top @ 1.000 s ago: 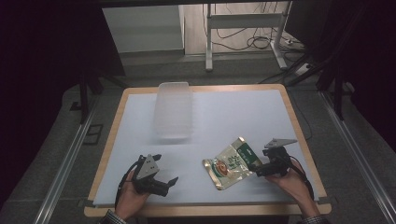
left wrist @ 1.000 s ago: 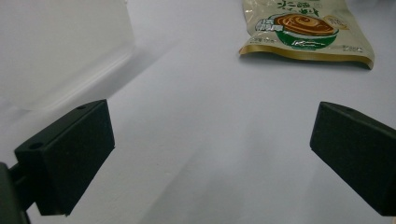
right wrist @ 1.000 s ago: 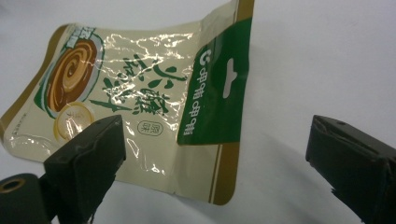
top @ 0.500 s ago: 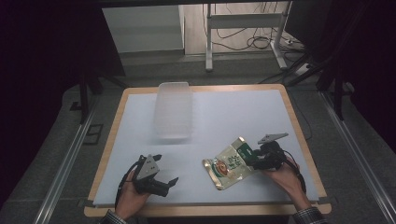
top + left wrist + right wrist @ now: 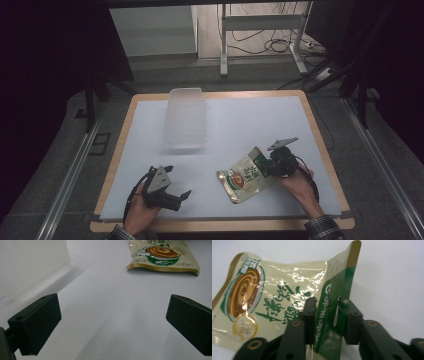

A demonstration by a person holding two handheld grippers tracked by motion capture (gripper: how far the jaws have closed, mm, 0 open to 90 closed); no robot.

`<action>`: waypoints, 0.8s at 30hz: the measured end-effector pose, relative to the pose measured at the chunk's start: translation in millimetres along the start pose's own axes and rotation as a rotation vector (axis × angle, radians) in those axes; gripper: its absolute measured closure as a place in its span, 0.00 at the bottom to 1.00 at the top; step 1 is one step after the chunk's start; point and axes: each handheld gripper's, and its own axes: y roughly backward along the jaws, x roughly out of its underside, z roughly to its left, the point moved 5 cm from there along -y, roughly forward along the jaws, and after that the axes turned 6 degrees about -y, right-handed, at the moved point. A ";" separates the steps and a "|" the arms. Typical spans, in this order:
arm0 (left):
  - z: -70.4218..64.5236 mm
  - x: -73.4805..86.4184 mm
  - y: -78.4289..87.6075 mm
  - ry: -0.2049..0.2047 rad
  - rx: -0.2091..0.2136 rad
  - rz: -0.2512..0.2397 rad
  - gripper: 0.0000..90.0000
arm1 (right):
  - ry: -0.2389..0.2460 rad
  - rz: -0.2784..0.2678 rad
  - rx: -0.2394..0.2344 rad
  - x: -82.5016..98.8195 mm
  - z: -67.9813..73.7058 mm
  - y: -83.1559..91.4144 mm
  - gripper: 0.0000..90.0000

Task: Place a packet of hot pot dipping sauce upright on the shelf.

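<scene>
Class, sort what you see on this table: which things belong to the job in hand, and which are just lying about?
In the job:
- snack pouch, its green top edge between the closing jaws
- right gripper

Lying about:
- clear plastic container
- left gripper, jaws wide apart on nothing

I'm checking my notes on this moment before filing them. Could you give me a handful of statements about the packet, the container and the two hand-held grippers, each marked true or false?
1. The right hand-held gripper has the green top edge of the snack packet between its jaws. True.
2. The left hand-held gripper holds the packet. False: its jaws stand wide apart with nothing between them.
3. The clear plastic container lies on the white table mat, apart from the packet. True.
4. The packet sits inside the container. False: it lies on the mat, near the right hand.
</scene>
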 end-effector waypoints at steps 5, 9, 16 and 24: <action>0.1 0.1 0.5 0.000 -0.002 -0.001 0.00 | 0.013 0.013 -0.003 -3.7 3.3 -5.7 0.92; 0.1 0.2 0.8 -0.001 -0.003 -0.001 0.00 | 0.021 0.017 0.004 -6.0 6.0 -6.4 0.98; 0.5 0.2 1.2 -0.002 -0.008 -0.001 0.00 | 0.044 0.010 0.012 -7.7 10.0 -3.3 0.99; 1.1 0.4 2.0 0.001 -0.009 -0.002 0.00 | 0.064 -0.041 0.015 -13.7 16.5 12.3 0.98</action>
